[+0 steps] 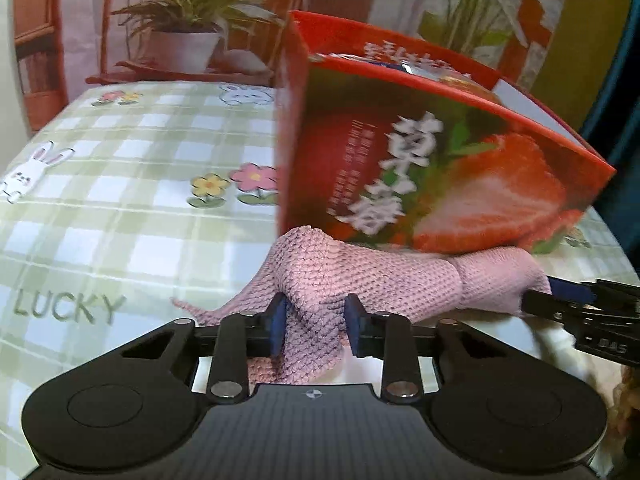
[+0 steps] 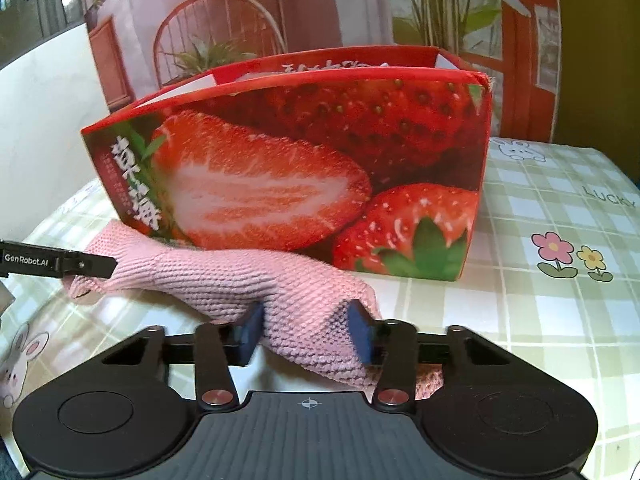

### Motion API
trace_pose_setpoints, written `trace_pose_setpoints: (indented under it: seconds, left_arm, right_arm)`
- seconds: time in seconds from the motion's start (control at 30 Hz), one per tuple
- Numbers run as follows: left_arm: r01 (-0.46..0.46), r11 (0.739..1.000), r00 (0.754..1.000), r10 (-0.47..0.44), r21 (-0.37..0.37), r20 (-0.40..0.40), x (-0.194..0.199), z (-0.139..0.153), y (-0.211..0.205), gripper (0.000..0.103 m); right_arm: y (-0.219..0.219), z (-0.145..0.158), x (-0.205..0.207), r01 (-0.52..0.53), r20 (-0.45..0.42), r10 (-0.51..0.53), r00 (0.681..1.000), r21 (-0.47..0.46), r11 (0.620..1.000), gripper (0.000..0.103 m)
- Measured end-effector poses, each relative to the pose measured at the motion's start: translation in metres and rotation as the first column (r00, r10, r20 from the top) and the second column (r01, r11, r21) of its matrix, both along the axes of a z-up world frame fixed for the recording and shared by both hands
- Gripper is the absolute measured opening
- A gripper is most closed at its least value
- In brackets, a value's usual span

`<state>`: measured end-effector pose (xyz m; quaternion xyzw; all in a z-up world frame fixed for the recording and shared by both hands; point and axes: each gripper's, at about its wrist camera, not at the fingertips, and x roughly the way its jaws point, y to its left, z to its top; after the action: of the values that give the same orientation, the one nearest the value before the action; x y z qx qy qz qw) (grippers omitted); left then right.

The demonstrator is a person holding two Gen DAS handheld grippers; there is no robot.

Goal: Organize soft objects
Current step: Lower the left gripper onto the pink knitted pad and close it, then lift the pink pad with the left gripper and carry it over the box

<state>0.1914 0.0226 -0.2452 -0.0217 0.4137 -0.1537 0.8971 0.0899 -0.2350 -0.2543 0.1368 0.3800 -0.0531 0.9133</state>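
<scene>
Pink knitted cloth (image 1: 352,276) being pinched by left gripper (image 1: 316,322) and right gripper (image 2: 306,330), both clamped on it, red strawberry-printed cardboard box (image 2: 320,152) just behind, on green checked tablecloth (image 1: 120,200).

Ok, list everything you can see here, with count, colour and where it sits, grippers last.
Cloth: one, pink knit, bunched on the table in front of the box.
Strawberry box: one, red, open-topped, standing behind the cloth.
Tablecloth: one, green and white check with bunnies and flowers, covering the table.
Potted plant: one, green in a pale pot, on the printed backdrop behind the table.
Left gripper: black, blue pads, closed on one end of the cloth.
Right gripper: black, blue pads, closed on the other end.
</scene>
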Motion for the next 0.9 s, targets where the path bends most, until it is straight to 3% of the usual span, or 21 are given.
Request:
trace_pose_setpoints:
  seconds: [0.2, 0.3, 0.7, 0.9]
  left_arm:
    - [0.053, 0.998, 0.999, -0.053, -0.022, 0.002, -0.020, -0.005, -0.012, 0.028]
    - [0.063, 0.998, 0.998, -0.063, -0.028, 0.000, -0.029, -0.006, -0.015, 0.028]
    - [0.060, 0.996, 0.998, -0.060, -0.072, 0.002, -0.035, -0.012, -0.008, 0.028]
    - [0.078, 0.996, 0.997, -0.077, -0.041, 0.029, -0.044, -0.012, -0.013, 0.028]
  right_arm:
    - [-0.004, 0.003, -0.017, 0.020, -0.009, -0.020, 1.000, 0.044, 0.999, 0.013]
    - [-0.010, 0.003, -0.034, 0.046, 0.003, -0.046, 0.999, 0.099, 0.994, 0.012]
    - [0.003, 0.004, -0.055, 0.013, 0.026, -0.014, 1.000, 0.031, 0.999, 0.012]
    - [0.001, 0.004, -0.055, 0.017, 0.027, -0.018, 0.999, 0.041, 0.999, 0.012]
